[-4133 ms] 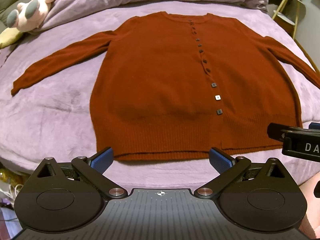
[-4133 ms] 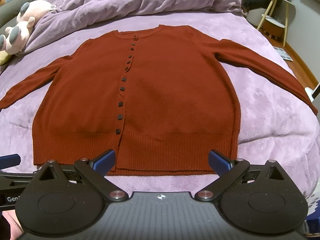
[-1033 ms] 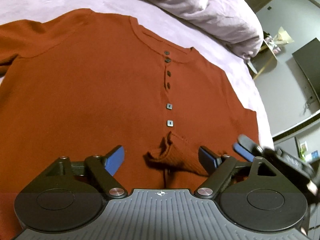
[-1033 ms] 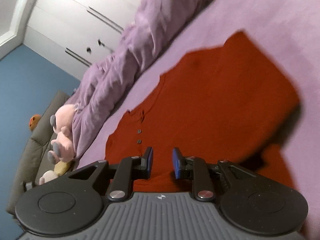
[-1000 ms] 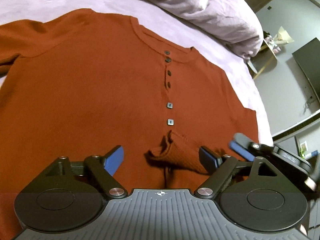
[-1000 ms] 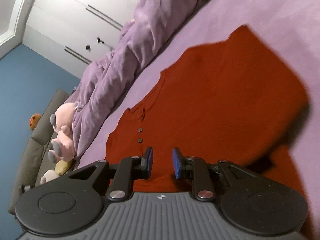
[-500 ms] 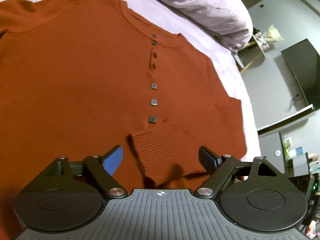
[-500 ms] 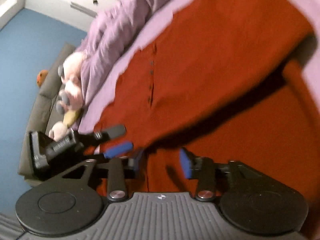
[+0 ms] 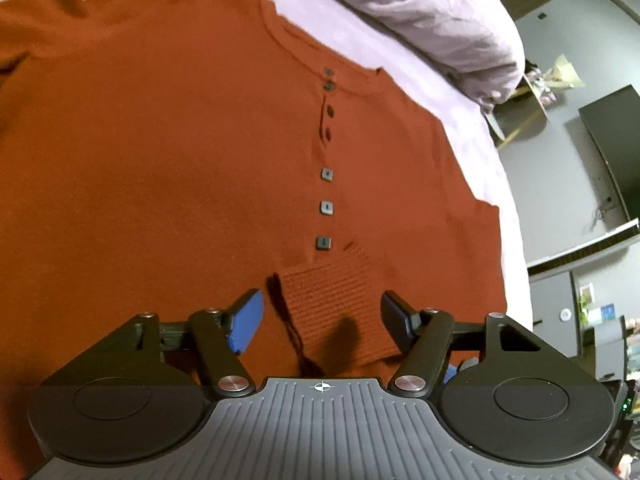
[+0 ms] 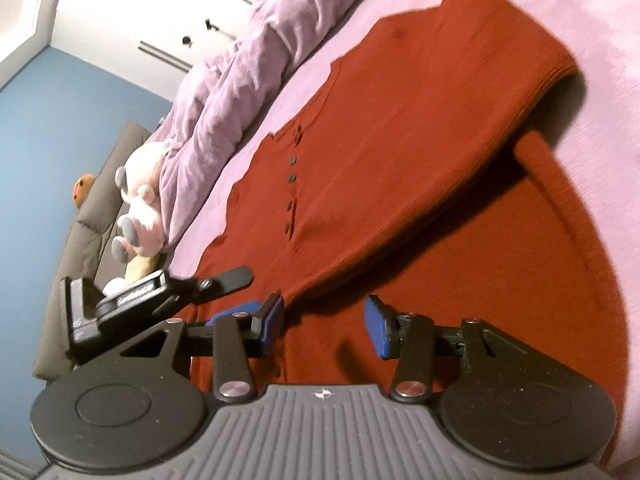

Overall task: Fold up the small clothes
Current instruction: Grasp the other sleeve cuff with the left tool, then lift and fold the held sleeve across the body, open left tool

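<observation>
A rust-red buttoned cardigan (image 9: 168,168) lies flat on the purple bed, also in the right wrist view (image 10: 400,128). Its right sleeve (image 10: 460,152) is folded across the chest, and its ribbed cuff (image 9: 336,304) rests below the lowest visible button. My left gripper (image 9: 320,320) is open and empty, hovering over the cuff. My right gripper (image 10: 324,326) is open and empty, just above the cardigan near the folded sleeve's end. The left gripper also shows in the right wrist view (image 10: 160,292), to the left.
A crumpled purple duvet (image 10: 240,60) lies at the head of the bed. A pink plush toy (image 10: 140,192) sits on a grey sofa (image 10: 88,216) beyond the bed. A small side table (image 9: 532,96) and dark furniture (image 9: 612,152) stand past the bed's right edge.
The right gripper has opened and let go of the sleeve, which now lies across the chest. The bunched cuff has flattened out. The left gripper stays open over it.
</observation>
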Demonstrator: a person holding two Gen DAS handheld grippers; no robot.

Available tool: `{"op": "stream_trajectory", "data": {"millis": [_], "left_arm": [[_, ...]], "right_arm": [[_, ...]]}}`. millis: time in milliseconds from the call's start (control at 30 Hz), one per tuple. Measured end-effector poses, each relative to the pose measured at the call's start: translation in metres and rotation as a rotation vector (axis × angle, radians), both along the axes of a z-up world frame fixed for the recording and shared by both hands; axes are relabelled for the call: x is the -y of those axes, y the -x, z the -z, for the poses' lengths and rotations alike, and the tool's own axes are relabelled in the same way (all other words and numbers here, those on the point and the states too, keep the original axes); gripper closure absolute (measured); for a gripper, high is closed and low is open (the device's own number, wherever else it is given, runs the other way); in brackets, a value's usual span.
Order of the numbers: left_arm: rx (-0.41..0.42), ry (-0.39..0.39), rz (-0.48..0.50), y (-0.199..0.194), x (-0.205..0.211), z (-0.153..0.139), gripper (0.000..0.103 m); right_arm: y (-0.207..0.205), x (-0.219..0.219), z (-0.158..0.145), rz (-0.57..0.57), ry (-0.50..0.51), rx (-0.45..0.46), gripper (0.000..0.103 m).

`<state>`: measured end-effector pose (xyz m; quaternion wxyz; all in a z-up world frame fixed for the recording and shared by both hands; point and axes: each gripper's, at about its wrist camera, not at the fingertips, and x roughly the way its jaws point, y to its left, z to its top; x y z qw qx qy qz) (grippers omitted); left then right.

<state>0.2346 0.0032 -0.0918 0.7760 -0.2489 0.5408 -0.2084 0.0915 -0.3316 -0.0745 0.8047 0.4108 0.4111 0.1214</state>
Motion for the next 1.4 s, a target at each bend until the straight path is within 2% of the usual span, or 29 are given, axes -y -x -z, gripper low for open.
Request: {"op": "stream_trajectory", "data": {"millis": [33,67,167,267,367,467,533,600,700,800,867,900,1000,1133,1267,1333,1400], "left_arm": [[-0.005,0.013,-0.006,-0.002,0.001,0.003,0.034],[-0.004,0.023,-0.011,-0.004,0.002,0.004,0.04],[0.003,-0.009,-0.023,-0.009,0.007,0.004,0.096],[0.03,0.012,-0.028,-0.014,0.004,-0.004,0.095],[0.131,-0.049,0.012,-0.019,0.005,-0.027,0.096],[0.263,-0.15,0.009,-0.029,-0.001,-0.056,0.096],[0.371,-0.247,-0.02,-0.037,-0.01,-0.074,0.096],[0.435,-0.326,-0.057,-0.047,-0.022,-0.082,0.096],[0.429,-0.4,-0.084,-0.061,-0.037,-0.072,0.096],[0.364,-0.395,-0.082,-0.07,-0.043,-0.054,0.096],[0.355,-0.421,-0.074,-0.072,-0.045,-0.042,0.096],[0.36,-0.44,-0.075,-0.072,-0.046,-0.039,0.096],[0.38,-0.455,-0.085,-0.079,-0.047,-0.036,0.096],[0.479,-0.483,-0.096,-0.083,-0.046,-0.054,0.096],[0.572,-0.549,-0.125,-0.095,-0.045,-0.067,0.096],[0.581,-0.57,-0.127,-0.1,-0.047,-0.064,0.096],[0.563,-0.571,-0.122,-0.101,-0.049,-0.057,0.096]], "right_arm": [[-0.002,0.001,0.001,0.018,-0.009,0.001,0.059],[-0.002,0.004,0.001,0.036,-0.011,0.004,0.059],[-0.001,0.009,-0.001,0.084,0.053,0.013,0.059],[0.001,0.016,-0.002,0.116,0.118,0.01,0.059],[0.001,0.025,-0.003,0.146,0.172,0.01,0.059],[0.0,0.035,-0.006,0.208,0.241,0.017,0.059],[-0.002,0.041,-0.008,0.252,0.303,0.02,0.059],[-0.004,0.046,-0.008,0.284,0.343,0.018,0.059],[-0.011,0.048,-0.009,0.274,0.336,0.008,0.059],[-0.021,0.045,-0.021,0.226,0.308,0.089,0.057],[-0.036,0.04,-0.031,0.225,0.363,0.12,0.047],[-0.046,0.037,-0.034,0.217,0.407,0.127,0.046],[-0.088,0.031,-0.034,0.189,0.543,0.119,0.046],[-0.138,0.03,-0.024,0.182,0.642,0.069,0.046],[-0.17,0.032,-0.006,0.161,0.637,0.004,0.046],[-0.176,0.03,0.0,0.146,0.632,-0.015,0.046],[-0.179,0.024,0.002,0.133,0.646,-0.006,0.052]]}}
